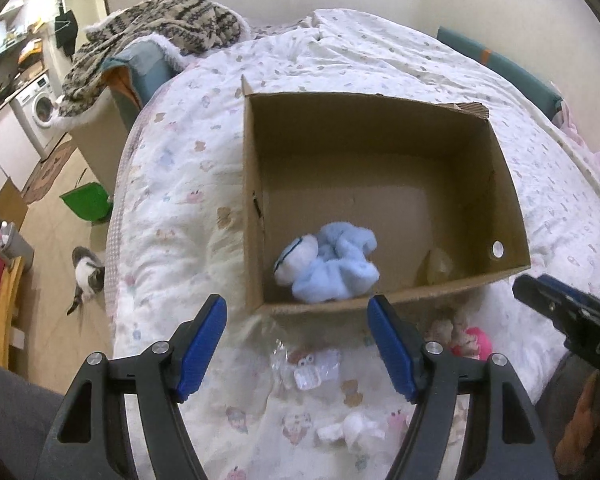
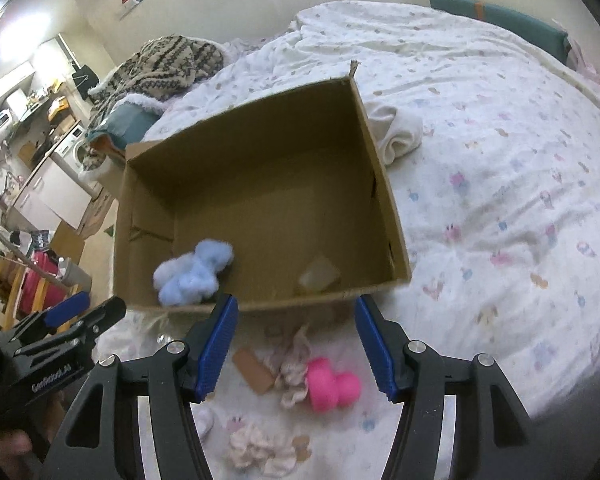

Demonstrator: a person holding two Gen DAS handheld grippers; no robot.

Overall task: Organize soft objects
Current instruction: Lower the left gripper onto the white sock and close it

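Note:
An open cardboard box (image 1: pixel 508 184) (image 2: pixel 380 168) sits on the bed. Inside it, in the near left corner, lies a light blue fluffy soft toy (image 1: pixel 328 264) (image 2: pixel 194 270). My left gripper (image 1: pixel 296 314) hangs open and empty just short of the box's near wall. My right gripper (image 2: pixel 296 312) is also open and empty, above a pink soft toy (image 2: pixel 332 386) (image 1: pixel 476 342) with a pale cloth (image 2: pixel 294 376) beside it on the bedding. A small white fluffy piece (image 1: pixel 356 430) and a pale pink fluffy item (image 2: pixel 256 450) lie nearer me.
A white rolled cloth (image 2: pixel 398 132) lies behind the box's right wall. A clear plastic wrapper (image 1: pixel 304 368) and a brown card (image 2: pixel 254 368) rest on the patterned duvet (image 1: pixel 172 184). A knitted blanket (image 1: pixel 152 36) is draped at the bed's far left. A cat (image 1: pixel 86 274) stands on the floor.

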